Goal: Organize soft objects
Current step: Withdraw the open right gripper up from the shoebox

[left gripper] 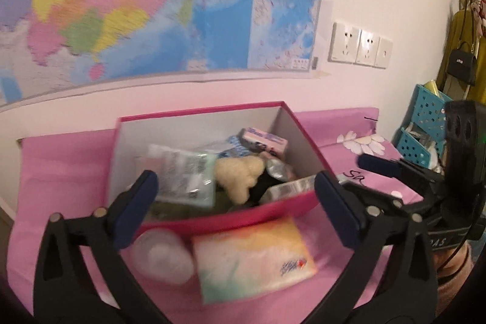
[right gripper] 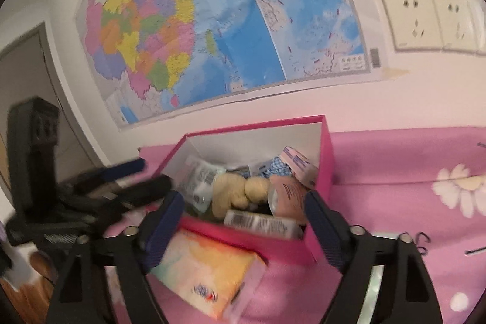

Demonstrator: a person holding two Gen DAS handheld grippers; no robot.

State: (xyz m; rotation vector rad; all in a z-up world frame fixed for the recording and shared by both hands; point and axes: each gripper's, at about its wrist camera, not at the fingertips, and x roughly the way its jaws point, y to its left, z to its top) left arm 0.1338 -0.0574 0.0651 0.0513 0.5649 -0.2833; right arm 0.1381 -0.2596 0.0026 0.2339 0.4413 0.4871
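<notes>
Tissue pack (left gripper: 253,258) nearest, blurred; both claws (left gripper: 235,210) (right gripper: 244,228) wide, empty; pink box (left gripper: 212,216) contents jumbled, perhaps packets.

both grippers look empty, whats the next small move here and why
Probably lower the open left gripper onto the tissue pack and close. It lies outside the pink box, against its near wall, between the spread fingers; the box already holds other items.
</notes>
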